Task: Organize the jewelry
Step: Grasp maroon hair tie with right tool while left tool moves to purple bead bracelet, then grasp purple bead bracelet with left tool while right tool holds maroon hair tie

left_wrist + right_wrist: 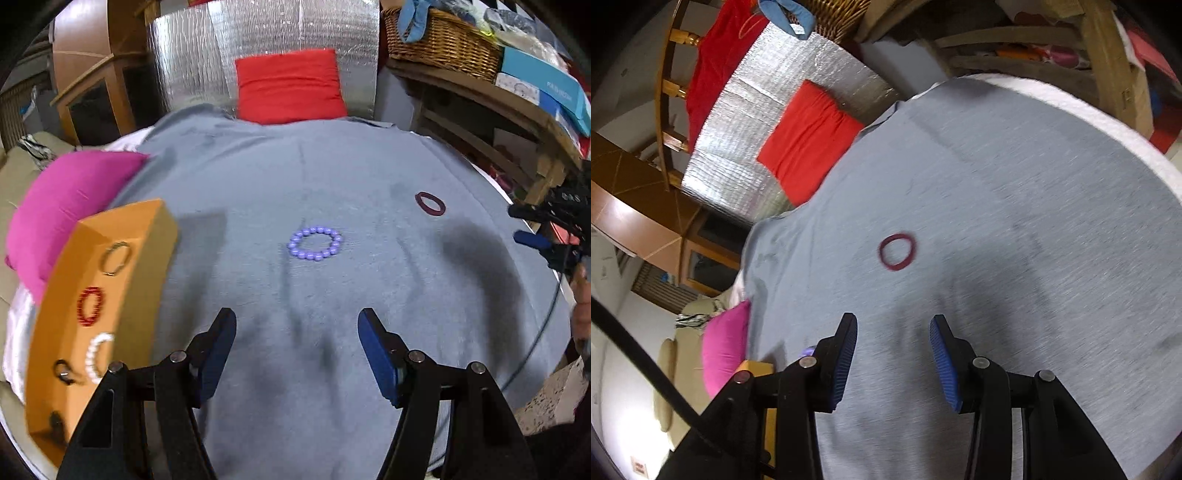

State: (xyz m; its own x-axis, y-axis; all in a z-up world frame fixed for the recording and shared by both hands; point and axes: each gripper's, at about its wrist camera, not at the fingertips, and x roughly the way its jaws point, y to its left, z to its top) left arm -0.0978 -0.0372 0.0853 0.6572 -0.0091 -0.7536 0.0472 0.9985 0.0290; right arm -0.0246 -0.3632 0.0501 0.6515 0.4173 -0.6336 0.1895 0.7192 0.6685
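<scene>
Left tool (297,325) hangs empty over the grey cloth (258,177), its blue pads well apart, nothing between them, nothing touched. Going left to right in the left wrist view: orange box (70,332) sits at the far left edge, beside a pink cushion (62,206), already holding a gold bangle (116,258), a red bead bracelet (89,306), a white pearl bracelet (96,356) and some small dark pieces too blurred to name. Next, the purple bead bracelet (315,243) lies flat on the cloth straight ahead of the left tool, slightly right of centre and well apart from the pads; a round loop, so no real long axis. Further right and farther off lies the dark maroon ring (430,203), flat too. At the right edge the right tool (532,225) shows side-on. In the right wrist view the right tool (894,332) is also empty, pads parted but narrower than the left's, with the maroon ring (898,251) dead ahead of its gap, not yet reached. Judgement: left hand is nearer the purple bracelet, right hand nearer the maroon ring; each needs a forward-and-down reach, then carry leftward to the box.
</scene>
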